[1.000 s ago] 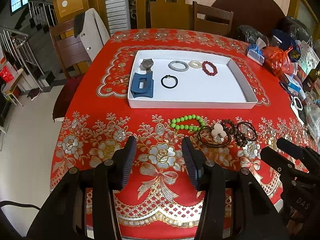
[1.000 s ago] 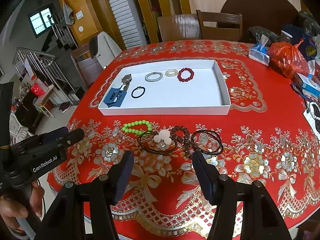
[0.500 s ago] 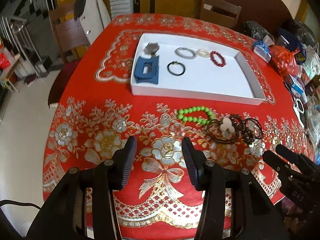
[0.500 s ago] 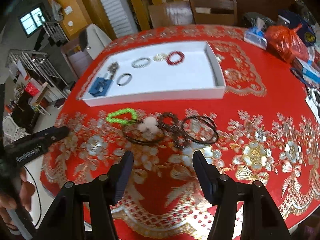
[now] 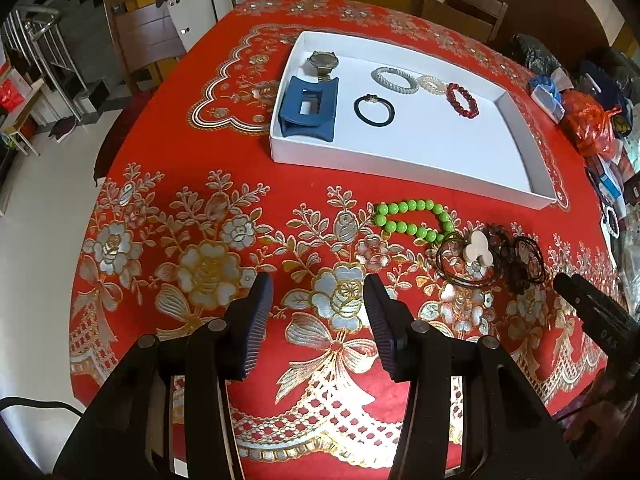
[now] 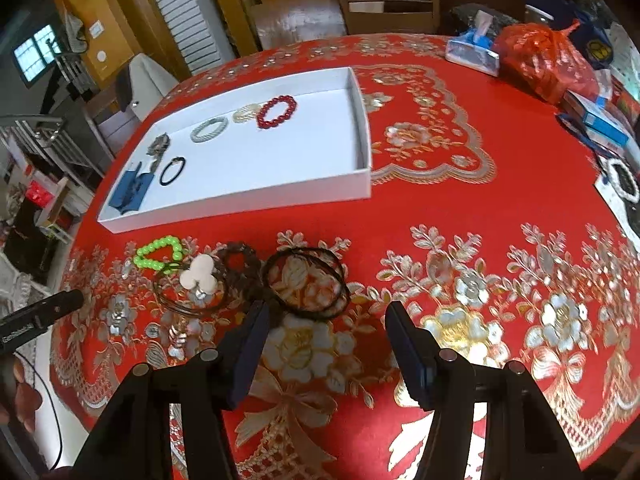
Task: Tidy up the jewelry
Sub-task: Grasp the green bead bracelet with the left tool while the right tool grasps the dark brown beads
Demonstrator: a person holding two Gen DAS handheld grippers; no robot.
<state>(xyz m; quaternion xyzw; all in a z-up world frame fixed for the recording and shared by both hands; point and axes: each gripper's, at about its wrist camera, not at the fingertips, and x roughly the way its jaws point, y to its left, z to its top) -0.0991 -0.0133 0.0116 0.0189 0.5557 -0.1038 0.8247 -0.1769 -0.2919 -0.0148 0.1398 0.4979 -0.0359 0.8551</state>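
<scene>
A white tray (image 5: pixel 516 184) (image 6: pixel 240 204) on the red tablecloth holds a watch (image 5: pixel 323 62), a blue clip (image 5: pixel 308 110), a black hair tie (image 5: pixel 374 109), a grey bracelet (image 5: pixel 394 79), a pale bracelet (image 5: pixel 432 84) and a red bead bracelet (image 5: pixel 462 98) (image 6: pixel 277 111). In front of the tray lie a green bead bracelet (image 5: pixel 412 220) (image 6: pixel 158 254), a thin band with a white charm (image 5: pixel 478 250) (image 6: pixel 202 276), dark beads (image 6: pixel 240 260) and black bands (image 6: pixel 306 282). My left gripper (image 5: pixel 318 310) is open and empty above the cloth. My right gripper (image 6: pixel 324 338) is open, just in front of the black bands.
Bags, boxes and a tissue pack (image 6: pixel 474 50) crowd the table's right side, with an orange bag (image 6: pixel 540 62). Wooden chairs (image 6: pixel 384 4) stand behind the table. A chair with a white coat (image 5: pixel 192 4) stands at the left. The table edge is close below both grippers.
Both grippers have moved forward over the table, and both views now tilt down more. The right gripper has come close to the black bands. Both stayed open.
</scene>
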